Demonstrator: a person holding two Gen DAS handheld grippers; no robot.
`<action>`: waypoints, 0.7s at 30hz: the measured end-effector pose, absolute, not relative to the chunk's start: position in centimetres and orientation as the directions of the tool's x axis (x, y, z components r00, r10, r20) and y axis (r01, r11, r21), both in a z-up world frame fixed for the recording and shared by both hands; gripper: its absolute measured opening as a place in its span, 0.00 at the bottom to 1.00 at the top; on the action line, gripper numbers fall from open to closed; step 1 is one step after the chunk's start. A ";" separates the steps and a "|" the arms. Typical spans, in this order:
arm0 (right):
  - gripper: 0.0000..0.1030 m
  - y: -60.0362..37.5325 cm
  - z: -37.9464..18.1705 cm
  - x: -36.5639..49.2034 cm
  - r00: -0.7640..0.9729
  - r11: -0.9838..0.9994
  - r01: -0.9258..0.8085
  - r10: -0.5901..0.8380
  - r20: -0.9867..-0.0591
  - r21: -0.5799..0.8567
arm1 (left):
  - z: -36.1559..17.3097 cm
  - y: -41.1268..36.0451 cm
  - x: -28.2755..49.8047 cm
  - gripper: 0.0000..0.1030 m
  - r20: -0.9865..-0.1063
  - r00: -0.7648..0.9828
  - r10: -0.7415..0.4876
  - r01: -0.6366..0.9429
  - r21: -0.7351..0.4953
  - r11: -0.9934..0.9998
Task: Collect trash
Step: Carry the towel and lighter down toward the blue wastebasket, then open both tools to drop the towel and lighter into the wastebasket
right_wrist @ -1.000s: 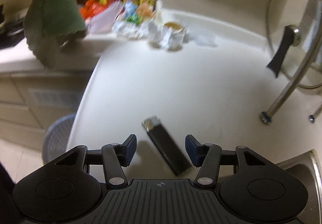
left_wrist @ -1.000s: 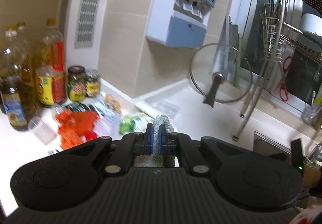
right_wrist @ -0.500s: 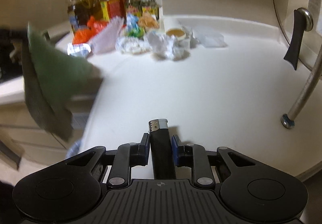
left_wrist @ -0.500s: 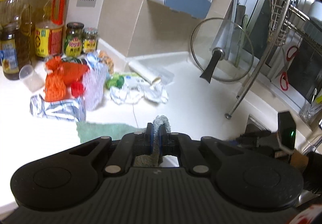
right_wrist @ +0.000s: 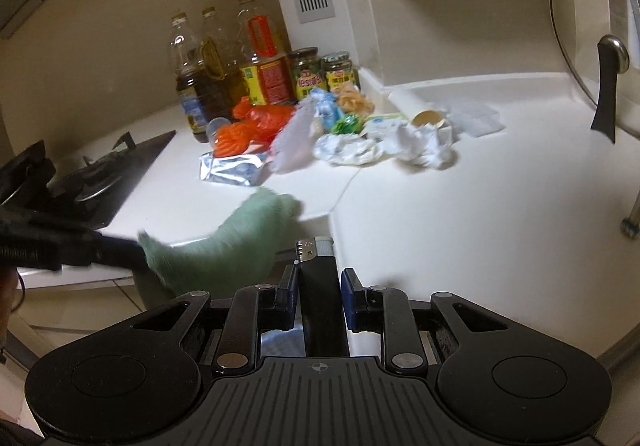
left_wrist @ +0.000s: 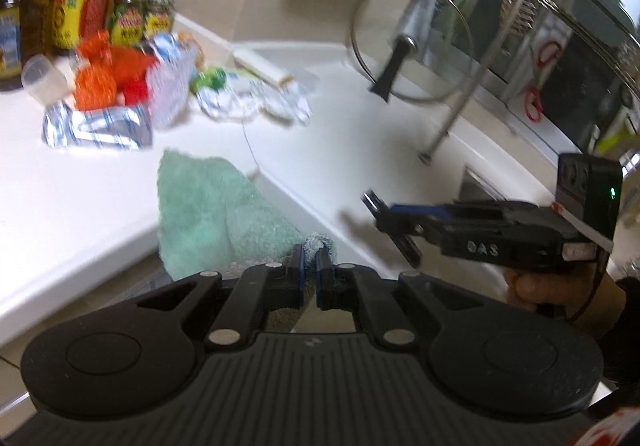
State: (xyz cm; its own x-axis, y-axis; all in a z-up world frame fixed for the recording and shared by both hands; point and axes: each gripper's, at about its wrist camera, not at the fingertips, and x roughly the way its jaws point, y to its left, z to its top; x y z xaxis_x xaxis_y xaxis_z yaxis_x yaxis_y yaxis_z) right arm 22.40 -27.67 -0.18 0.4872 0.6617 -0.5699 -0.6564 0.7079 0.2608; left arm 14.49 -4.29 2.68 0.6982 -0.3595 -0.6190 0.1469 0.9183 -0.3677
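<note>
My left gripper [left_wrist: 309, 258] is shut on a corner of a green cloth [left_wrist: 208, 205], which drapes over the white counter's front edge. My right gripper [right_wrist: 319, 280] is shut on a black lighter [right_wrist: 318, 286] with a silver top, held upright above the counter edge. In the left wrist view the right gripper [left_wrist: 380, 209] hovers at the right, held by a hand. In the right wrist view the left gripper [right_wrist: 120, 248] is a blur at the left with the cloth [right_wrist: 240, 234]. A trash pile lies further back: foil packet [right_wrist: 232, 167], orange net bag [right_wrist: 256, 121], crumpled paper [right_wrist: 420, 141].
Oil bottles [right_wrist: 212, 85] and jars [right_wrist: 308, 73] stand against the wall behind the pile. A glass pot lid [right_wrist: 592, 57] leans at the right by a dish rack [left_wrist: 540, 25]. A gas hob [right_wrist: 96, 177] sits at the left. A sink edge [left_wrist: 480, 181] shows at the right.
My right gripper closed on the lighter and lifted it off the counter. My left gripper came down with the green cloth, which now lies over the counter edge.
</note>
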 end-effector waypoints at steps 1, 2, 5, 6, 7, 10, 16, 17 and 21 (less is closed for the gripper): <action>0.22 -27.3 -0.3 22.0 0.491 0.715 -0.646 0.658 -0.571 0.267 | 2.2 -4.3 14.2 0.04 -0.625 0.688 -0.369 0.156 -0.369 0.916; 0.22 -26.9 -0.6 21.7 0.494 0.719 -0.641 0.655 -0.571 0.270 | 1.7 -4.2 14.0 0.04 -0.630 0.680 -0.376 0.163 -0.369 0.915; 0.22 -25.6 -1.2 20.8 0.512 0.732 -0.633 0.640 -0.573 0.253 | 0.2 -4.0 13.8 0.04 -0.642 0.659 -0.391 0.170 -0.379 0.910; 0.22 -25.2 -1.3 20.7 0.516 0.736 -0.628 0.637 -0.572 0.253 | -0.3 -3.8 13.8 0.04 -0.647 0.653 -0.394 0.167 -0.384 0.908; 0.22 -24.9 -1.4 20.6 0.519 0.739 -0.622 0.636 -0.572 0.257 | -0.7 -3.8 13.8 0.04 -0.651 0.648 -0.395 0.166 -0.386 0.908; 0.22 -24.0 -1.8 20.5 0.511 0.737 -0.623 0.638 -0.576 0.263 | -2.0 -3.6 14.2 0.04 -0.669 0.638 -0.381 0.144 -0.382 0.913; 0.22 -22.5 -3.1 21.1 0.478 0.713 -0.657 0.645 -0.596 0.245 | -4.7 -2.6 15.8 0.04 -0.699 0.620 -0.356 0.078 -0.397 0.915; 0.22 -22.4 -3.3 21.2 0.474 0.710 -0.661 0.645 -0.599 0.242 | -5.1 -2.5 16.0 0.04 -0.704 0.616 -0.353 0.073 -0.396 0.915; 0.22 -22.1 -4.3 21.2 0.461 0.702 -0.673 0.644 -0.610 0.233 | -6.5 -2.5 16.8 0.04 -0.728 0.603 -0.326 0.051 -0.372 0.927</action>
State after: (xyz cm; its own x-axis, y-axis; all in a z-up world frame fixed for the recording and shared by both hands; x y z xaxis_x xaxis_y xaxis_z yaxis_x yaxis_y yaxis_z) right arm 21.22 -22.12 -4.27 0.4608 0.6444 -0.6103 -0.6732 0.7018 0.2328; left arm 16.78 -2.47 -6.53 0.6034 -0.3260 -0.7277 0.0513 0.9266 -0.3725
